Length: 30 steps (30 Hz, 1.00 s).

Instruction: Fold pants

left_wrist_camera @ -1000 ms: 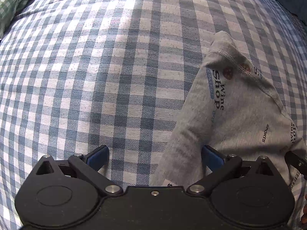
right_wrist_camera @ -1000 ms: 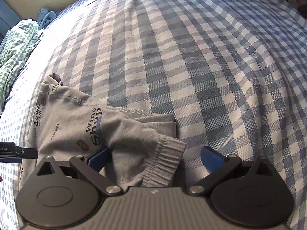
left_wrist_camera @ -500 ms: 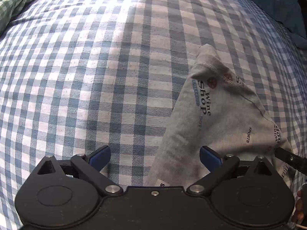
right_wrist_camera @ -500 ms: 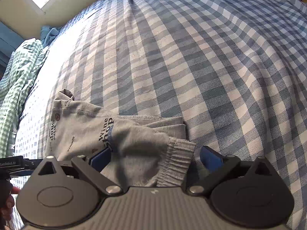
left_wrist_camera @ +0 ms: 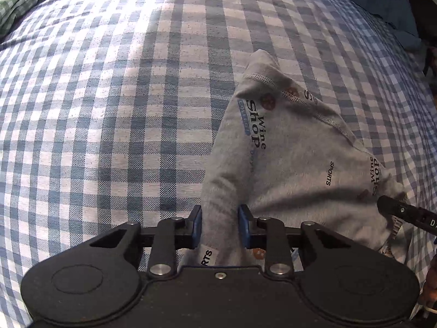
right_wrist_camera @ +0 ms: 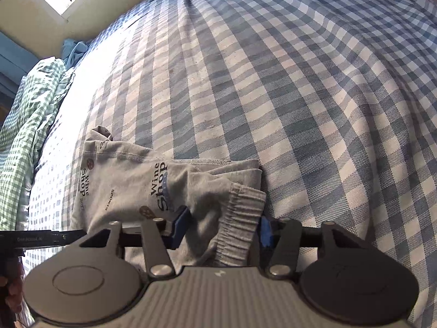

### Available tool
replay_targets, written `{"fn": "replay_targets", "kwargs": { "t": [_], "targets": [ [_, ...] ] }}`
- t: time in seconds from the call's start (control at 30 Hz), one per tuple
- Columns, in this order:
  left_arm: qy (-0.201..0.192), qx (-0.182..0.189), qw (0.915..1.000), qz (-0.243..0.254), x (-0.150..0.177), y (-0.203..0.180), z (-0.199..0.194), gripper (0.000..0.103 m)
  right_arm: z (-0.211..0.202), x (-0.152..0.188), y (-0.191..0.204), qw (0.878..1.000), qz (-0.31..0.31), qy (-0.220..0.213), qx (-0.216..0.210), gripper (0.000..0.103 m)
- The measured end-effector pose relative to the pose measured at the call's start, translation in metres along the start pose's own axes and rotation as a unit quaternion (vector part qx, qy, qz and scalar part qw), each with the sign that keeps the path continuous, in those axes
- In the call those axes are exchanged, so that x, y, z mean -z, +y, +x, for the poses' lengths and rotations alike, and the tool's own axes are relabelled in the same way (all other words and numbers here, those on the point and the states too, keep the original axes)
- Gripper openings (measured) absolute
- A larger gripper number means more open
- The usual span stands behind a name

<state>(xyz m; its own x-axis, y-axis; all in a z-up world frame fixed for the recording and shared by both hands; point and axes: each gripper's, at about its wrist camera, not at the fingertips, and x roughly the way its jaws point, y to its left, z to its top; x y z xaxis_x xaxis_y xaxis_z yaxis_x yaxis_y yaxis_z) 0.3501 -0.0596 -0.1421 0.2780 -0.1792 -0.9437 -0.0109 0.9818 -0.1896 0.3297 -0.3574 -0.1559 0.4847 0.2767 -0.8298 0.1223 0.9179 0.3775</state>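
A: Where are the pants (left_wrist_camera: 295, 158) now?

B: On the bed (left_wrist_camera: 109, 109), a grey, partly folded bundle lying on the checked cover. In the left wrist view it runs from the left claw (left_wrist_camera: 220, 225) up toward one o'clock, ending in a stitched corner.

A: And the claws?

B: Both have just been closing. The left claw's blue pads pinch a raised ridge of the grey cloth between them. The right claw (right_wrist_camera: 222, 228) has closed around the ribbed cuff (right_wrist_camera: 240, 224); the cloth fills the gap, and both pads look to be pressing on it.

A: So which way does the bundle lie from the right claw?

B: Toward ten o'clock, its long axis running across that view from the cuff to the far corner. The two claws hold opposite ends, so neither is nearer; the left claw's tip shows at nine o'clock.

A: Room to move?

B: Plenty, I'd judge. Bare cover stretches from eleven to two o'clock ahead of both. The only crowding is a green checked blanket (right_wrist_camera: 30, 114) at the bed's edge, around ten o'clock in the right view.
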Motion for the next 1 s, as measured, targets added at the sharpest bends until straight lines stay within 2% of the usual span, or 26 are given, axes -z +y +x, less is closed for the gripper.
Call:
{"fn": "replay_targets", "kwargs": {
  "t": [0.1, 0.27, 0.43, 0.7, 0.9, 1.0],
  "targets": [
    [-0.013, -0.01, 0.9998, 0.014, 0.007, -0.016, -0.005, 0.015, -0.006, 0.001, 0.01, 1.0, -0.019, -0.006, 0.014, 0.03],
    [-0.037, -0.008, 0.999, 0.023, 0.014, -0.031, -0.025, 0.013, -0.021, 0.007, 0.024, 0.998, -0.051, -0.021, 0.026, 0.024],
    [-0.059, 0.014, 0.9981, 0.014, 0.024, -0.036, -0.052, 0.012, -0.045, 0.015, 0.039, 0.996, -0.074, -0.036, 0.02, 0.022],
    [-0.074, 0.037, 0.9964, -0.015, 0.059, -0.027, -0.089, 0.012, -0.08, 0.033, 0.067, 0.991, -0.126, -0.045, 0.01, 0.021],
    [-0.071, 0.017, 0.9967, -0.034, 0.066, -0.011, -0.076, 0.012, -0.051, 0.022, 0.07, 0.977, -0.209, -0.017, 0.027, 0.023],
    [-0.073, 0.015, 0.9963, -0.041, 0.065, -0.008, -0.072, 0.012, -0.032, 0.005, 0.062, 0.975, -0.217, -0.002, 0.038, 0.024]
  ]
}}
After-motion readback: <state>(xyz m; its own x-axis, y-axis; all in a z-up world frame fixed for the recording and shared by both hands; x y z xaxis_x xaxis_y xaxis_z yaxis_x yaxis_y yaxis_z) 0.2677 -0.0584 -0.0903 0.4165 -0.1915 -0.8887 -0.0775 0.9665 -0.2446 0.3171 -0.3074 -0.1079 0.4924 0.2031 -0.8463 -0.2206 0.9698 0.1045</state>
